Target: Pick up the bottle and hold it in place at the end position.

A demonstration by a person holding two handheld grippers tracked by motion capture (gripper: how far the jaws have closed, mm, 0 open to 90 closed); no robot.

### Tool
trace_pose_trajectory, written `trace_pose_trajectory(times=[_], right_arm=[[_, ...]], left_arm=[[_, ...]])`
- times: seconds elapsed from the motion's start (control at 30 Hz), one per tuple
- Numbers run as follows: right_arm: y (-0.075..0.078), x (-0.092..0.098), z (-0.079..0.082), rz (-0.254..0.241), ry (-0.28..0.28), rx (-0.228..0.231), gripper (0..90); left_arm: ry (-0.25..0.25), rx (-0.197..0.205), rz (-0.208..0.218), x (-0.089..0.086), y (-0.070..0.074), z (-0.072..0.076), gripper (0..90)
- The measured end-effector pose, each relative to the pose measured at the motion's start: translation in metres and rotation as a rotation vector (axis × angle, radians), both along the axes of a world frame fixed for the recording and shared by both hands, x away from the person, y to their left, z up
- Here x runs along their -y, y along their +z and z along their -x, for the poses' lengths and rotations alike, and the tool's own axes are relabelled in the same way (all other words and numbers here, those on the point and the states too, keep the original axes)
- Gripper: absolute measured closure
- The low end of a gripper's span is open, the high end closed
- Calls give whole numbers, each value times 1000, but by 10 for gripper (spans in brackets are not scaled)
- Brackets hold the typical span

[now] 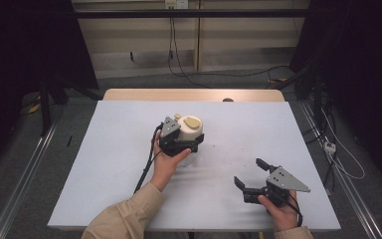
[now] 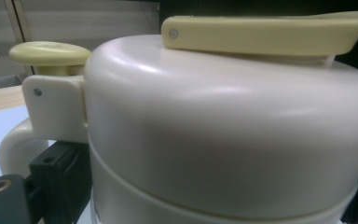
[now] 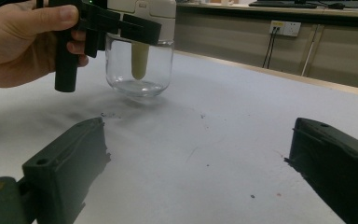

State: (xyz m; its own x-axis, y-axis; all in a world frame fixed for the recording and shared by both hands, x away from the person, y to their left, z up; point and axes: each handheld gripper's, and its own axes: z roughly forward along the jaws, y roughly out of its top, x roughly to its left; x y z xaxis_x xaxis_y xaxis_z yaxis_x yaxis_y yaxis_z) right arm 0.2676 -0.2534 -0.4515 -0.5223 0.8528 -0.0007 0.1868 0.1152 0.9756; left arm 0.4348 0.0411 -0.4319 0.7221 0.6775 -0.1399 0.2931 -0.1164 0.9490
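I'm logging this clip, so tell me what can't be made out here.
- Cream-lidded clear glass jar: in the high view the left gripper and hand cover its glass body.
- Its glass body in the left gripper view: cut off by the bottom edge.
- Jar lid in the right gripper view: cut by the top edge.

A cream-lidded pitcher (image 1: 190, 130) with a clear glass body (image 3: 139, 67) stands upright mid-table; its pale-yellow lever (image 2: 265, 33) lies flat on top.

No legible text — no label, brand, number or sign anywhere.
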Motion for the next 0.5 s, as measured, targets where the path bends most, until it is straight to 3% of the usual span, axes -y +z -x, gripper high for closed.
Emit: trace_pose_trajectory(times=[0.5], right_arm=[[0,0,0,0,-2,-3,34]], left_arm=[[-5,-3,-11,1,-2,-3,62]])
